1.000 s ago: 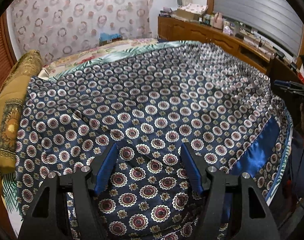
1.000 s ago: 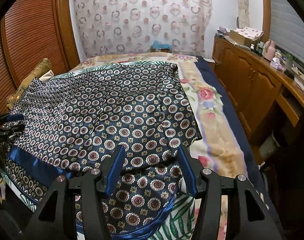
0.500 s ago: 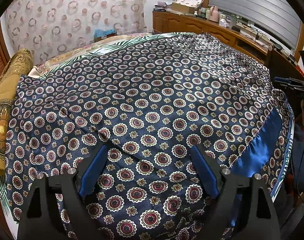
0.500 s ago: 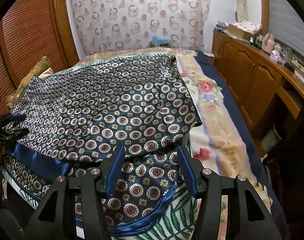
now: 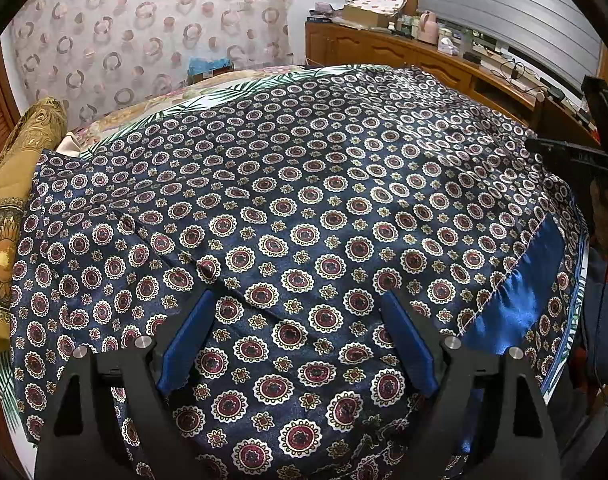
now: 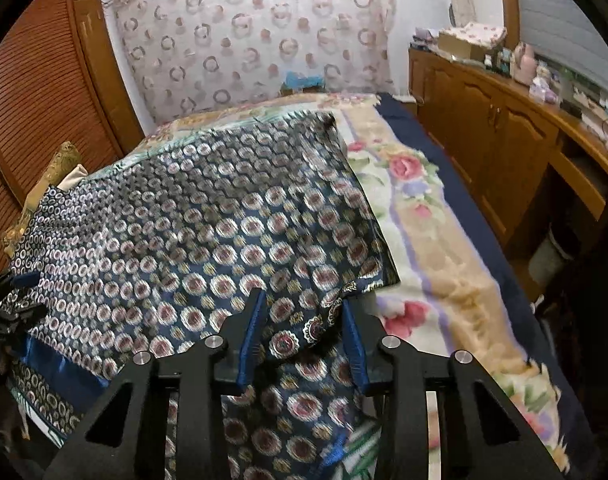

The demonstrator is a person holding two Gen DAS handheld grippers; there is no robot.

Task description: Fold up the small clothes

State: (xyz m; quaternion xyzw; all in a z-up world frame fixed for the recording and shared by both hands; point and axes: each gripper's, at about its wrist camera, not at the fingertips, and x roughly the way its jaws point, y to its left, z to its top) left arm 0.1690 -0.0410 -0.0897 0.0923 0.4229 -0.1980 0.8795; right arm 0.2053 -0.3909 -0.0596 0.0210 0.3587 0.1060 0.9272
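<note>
While the navy patterned garment (image 5: 304, 216) lies spread over most of the bed, both grippers sit low at its near edge. Left wrist view: the left gripper (image 5: 295, 324) hangs above the cloth at bottom centre, jaws spread wide, nothing between the blue pads but flat fabric underneath; pads not pressing on it. A plain blue satin band (image 5: 516, 304) of the garment runs along the lower right. A gold cushion (image 5: 7, 216) sits at the left edge of the frame, touching the garment's side. A circle-print curtain (image 5: 151, 36) fills the upper left; a wooden cabinet (image 5: 388, 50) with clutter on top runs along the upper right.

Right wrist view: the right gripper (image 6: 304, 312) at bottom centre, jaws closing, with a bunched corner of the same garment (image 6: 207, 216) raised between the blue pads. Whether the pads press the fold yet, cannot tell; frame is motion-blurred. Floral blanket (image 6: 436, 248) shows bare to the right of the garment, its dark blue border at the bed's right side. Louvred wooden doors (image 6: 35, 92) fill the upper left. The other gripper's tip shows at the far left edge, by the satin band.
</note>
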